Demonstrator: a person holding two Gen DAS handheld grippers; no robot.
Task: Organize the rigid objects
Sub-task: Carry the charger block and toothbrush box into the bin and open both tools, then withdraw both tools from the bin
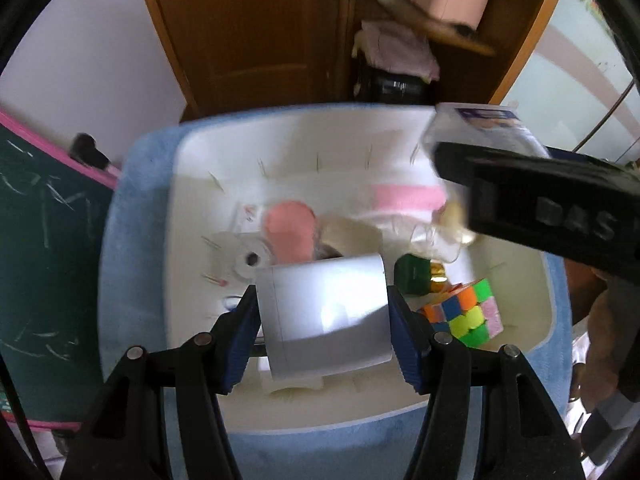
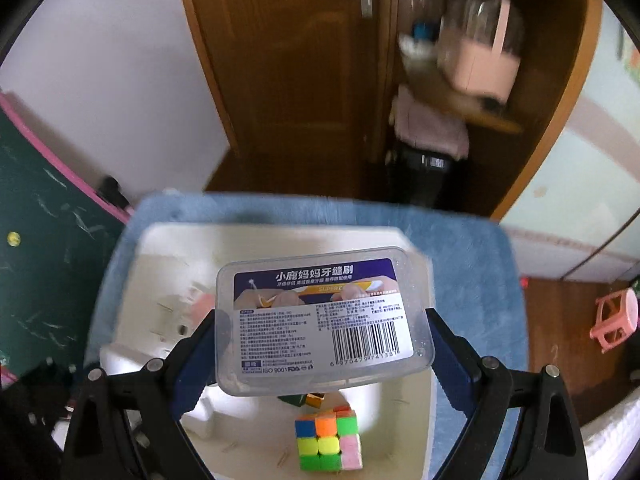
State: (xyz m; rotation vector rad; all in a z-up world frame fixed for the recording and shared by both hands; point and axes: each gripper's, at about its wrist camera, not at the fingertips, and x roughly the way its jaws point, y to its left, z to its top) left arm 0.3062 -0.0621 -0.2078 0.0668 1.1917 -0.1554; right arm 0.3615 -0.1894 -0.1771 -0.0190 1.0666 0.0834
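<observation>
My left gripper [image 1: 322,314] is shut on a plain white box [image 1: 324,312] and holds it over the white bin [image 1: 176,208]. My right gripper [image 2: 320,340] is shut on a clear plastic box [image 2: 324,320] with a blue and white label, above the same bin [image 2: 416,420]. That clear box [image 1: 480,132] and the right gripper's black body show at the right of the left wrist view. A coloured puzzle cube [image 1: 468,312] lies in the bin and also shows in the right wrist view [image 2: 330,440]. A green block [image 1: 412,276] lies beside it.
The bin sits on a blue towel [image 1: 120,216] and holds a pink item [image 1: 290,232], a white tape roll [image 1: 250,258] and other small things. A green chalkboard [image 1: 40,260] stands left. A wooden door [image 1: 248,28] and shelves [image 1: 440,32] stand behind. A pink stool [image 2: 616,316] is far right.
</observation>
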